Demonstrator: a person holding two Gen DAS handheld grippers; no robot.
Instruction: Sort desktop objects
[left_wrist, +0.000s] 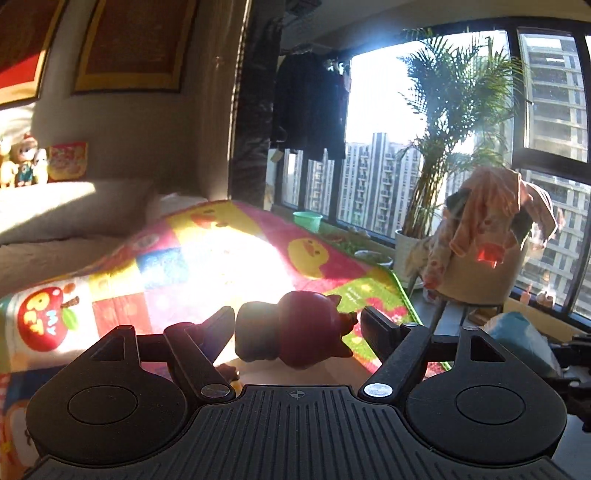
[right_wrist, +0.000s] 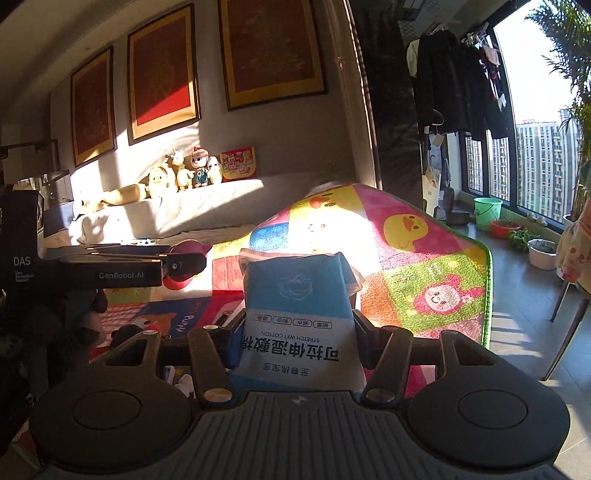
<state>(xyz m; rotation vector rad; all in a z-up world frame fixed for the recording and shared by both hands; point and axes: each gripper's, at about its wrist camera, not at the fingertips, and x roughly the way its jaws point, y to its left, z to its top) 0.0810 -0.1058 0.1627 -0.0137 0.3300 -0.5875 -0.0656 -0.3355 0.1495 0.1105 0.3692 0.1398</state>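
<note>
A dark red toy figure (left_wrist: 299, 332) lies sideways between the fingers of my left gripper (left_wrist: 297, 325), above the colourful mat (left_wrist: 155, 266). The jaws stand wide, with a thin gap showing at the right finger (left_wrist: 376, 325), so the pads do not press on the toy. My right gripper (right_wrist: 295, 325) is shut on a blue and white pack of wet cotton pads (right_wrist: 299, 306), held upright with its print upside down. From the right wrist view the left gripper (right_wrist: 184, 266) is at the left, with the red toy (right_wrist: 190, 249) partly hidden behind it. The pack's blue corner (left_wrist: 517, 332) shows at the left wrist view's right edge.
A bright patchwork play mat (right_wrist: 424, 266) covers the surface below. A sofa (right_wrist: 184, 206) with plush toys stands behind. To the right are a chair draped with clothes (left_wrist: 487, 236), a potted palm (left_wrist: 443, 129), a green bucket (right_wrist: 487, 212) and pots by the window.
</note>
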